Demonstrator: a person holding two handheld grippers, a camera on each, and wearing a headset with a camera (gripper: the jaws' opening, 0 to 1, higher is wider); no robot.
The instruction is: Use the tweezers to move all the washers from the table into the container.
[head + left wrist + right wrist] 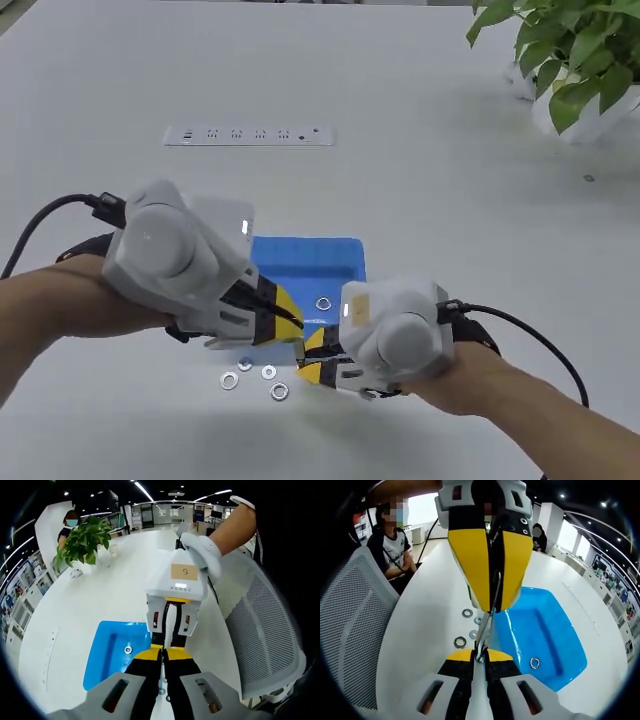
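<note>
Thin metal tweezers (489, 615) run between the two grippers, which face each other tip to tip. My left gripper (297, 328) comes in from the left with its yellow jaws shut on the upper part of the tweezers. My right gripper (479, 656) is shut on their lower end. Just behind the tips lies a blue tray (310, 262) with one washer (322, 304) in it. Several washers (268, 372) lie on the white table below the grippers, also seen as washers (467, 613) left of the tray (547, 630).
A white power strip (248, 135) lies far back on the table. A potted plant (572, 60) stands at the back right corner. A grey mesh chair (262, 630) stands beside the table, and a person (395, 545) sits nearby.
</note>
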